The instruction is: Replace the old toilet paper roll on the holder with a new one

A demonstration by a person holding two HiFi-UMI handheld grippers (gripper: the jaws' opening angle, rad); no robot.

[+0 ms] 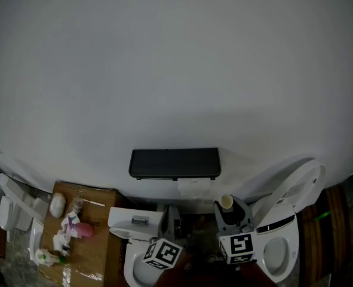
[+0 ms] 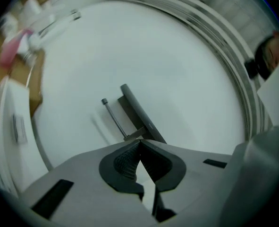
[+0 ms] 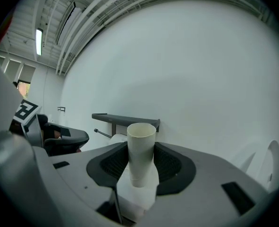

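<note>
The wall holder is a black shelf [image 1: 174, 163] with a thin metal rod [image 2: 114, 119] under it, and in the left gripper view the rod is bare. My left gripper [image 2: 140, 144] points at the rod from just short of it, jaws shut with nothing between them. It sits below the shelf's left half [image 1: 171, 213] in the head view. My right gripper [image 3: 141, 150] is shut on an upright, nearly empty cardboard tube [image 3: 141, 148] with a scrap of white paper [image 3: 138, 193] hanging off it. The tube [image 1: 226, 202] stands below the shelf's right end.
A white patch [image 1: 194, 187] shows under the shelf; what it is I cannot tell. A toilet with raised lid [image 1: 292, 196] stands at the right, another white fixture [image 1: 128, 223] at the left. A cardboard box [image 1: 98, 244] carries bottles and small items.
</note>
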